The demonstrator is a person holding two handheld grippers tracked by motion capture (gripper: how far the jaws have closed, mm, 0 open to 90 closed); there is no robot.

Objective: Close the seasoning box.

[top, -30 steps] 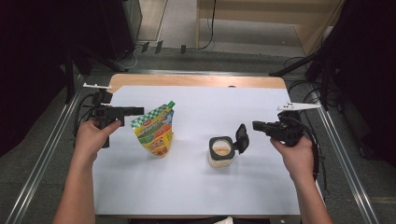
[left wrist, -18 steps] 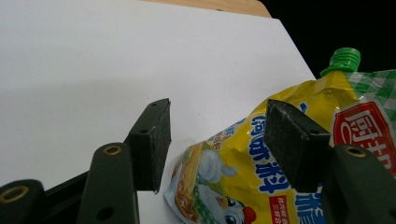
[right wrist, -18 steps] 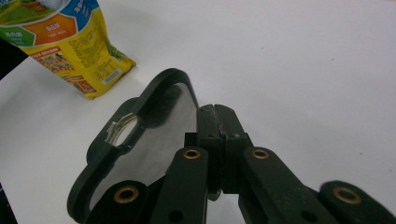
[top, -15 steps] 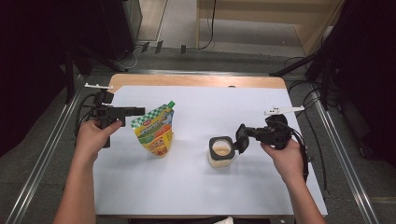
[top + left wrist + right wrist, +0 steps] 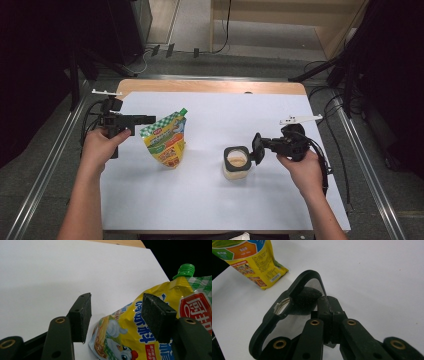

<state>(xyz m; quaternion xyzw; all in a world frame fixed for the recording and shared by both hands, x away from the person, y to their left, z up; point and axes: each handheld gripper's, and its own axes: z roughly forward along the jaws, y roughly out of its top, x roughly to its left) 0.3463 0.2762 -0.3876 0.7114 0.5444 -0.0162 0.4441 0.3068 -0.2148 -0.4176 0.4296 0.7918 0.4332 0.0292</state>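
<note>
Right claw (image 5: 258, 148) is clenched on the hinged black lid (image 5: 257, 148) of a small square jar (image 5: 236, 162), as seen from the high view; the jar stands just beyond the claw's tip, open, with pale contents showing. Left claw (image 5: 148, 119) is released, its jaws apart and level, with the tip just beside the upper edge of a yellow spouted pouch (image 5: 166, 141) that stands upright on the white bench (image 5: 210, 200). The two claws are well apart, pouch and jar between them.

Left gripper view: both black pads (image 5: 80, 316) stand apart with nothing pressed between them. The pouch (image 5: 140, 340) lies just ahead and partly between the jaws, green screw cap (image 5: 185, 270) at the far top. Its label carries a red badge with white Chinese characters, blue Chinese characters on yellow, a green check pattern and a cartoon chicken; I cannot read the brand with certainty.

Right gripper view: the jaws are closed together on a tab of the black lid frame (image 5: 287, 315). Beyond the claw stands the pouch's back panel (image 5: 252, 262), with a barcode and fine print too small to read.
</note>
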